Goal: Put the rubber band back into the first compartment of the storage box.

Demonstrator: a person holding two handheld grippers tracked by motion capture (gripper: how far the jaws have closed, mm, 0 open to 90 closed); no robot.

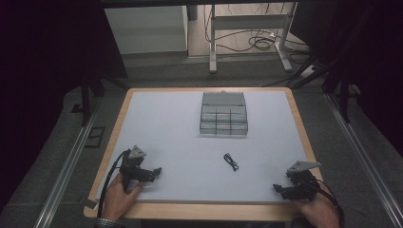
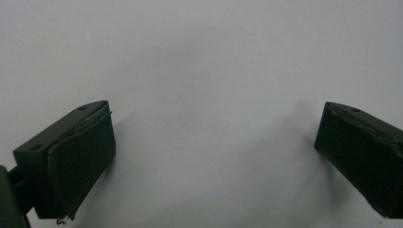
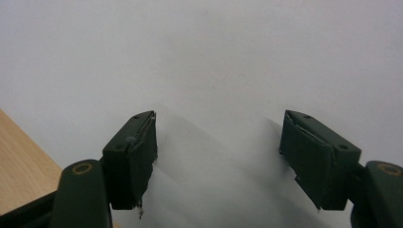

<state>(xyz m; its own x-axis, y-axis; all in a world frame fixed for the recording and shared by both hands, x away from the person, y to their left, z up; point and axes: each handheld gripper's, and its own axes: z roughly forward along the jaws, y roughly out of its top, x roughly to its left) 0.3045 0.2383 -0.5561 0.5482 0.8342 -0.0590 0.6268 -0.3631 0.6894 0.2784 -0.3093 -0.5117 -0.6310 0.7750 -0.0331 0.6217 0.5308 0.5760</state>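
Two hands come in from the bottom edge of the high view, each wrapped around a black two-jaw gripper resting low on the table [image 1: 157, 114], a wide board with a pale grey-white mat bordered by a light wooden rim. Largest of what stands on it is the clear plastic compartment box [image 1: 223, 118], set toward the far middle of the mat, its lid tipped back and its inside split into a grid of small cells; what the cells hold is too small to tell. The left gripper [image 1: 155, 173] sits near the front left corner of the mat, held by the left hand [image 1: 119, 195], a grey three-cornered plate on top and a black cable curling back along the table edge. In the left gripper view its jaws stand wide apart over bare mat, with nothing between the pads. The right gripper [image 1: 278, 189] lies near the front right corner, held by the right hand [image 1: 321, 211], its jaws pointing leftward across the mat. In the right gripper view those jaws are parted as well, the gap between them empty, and a strip of the wooden rim shows at the lower left. Smallest is the thin black cord [image 1: 231, 162], a little looped piece lying on the mat in front of the box, between the two grippers, well apart from both and touched by neither.
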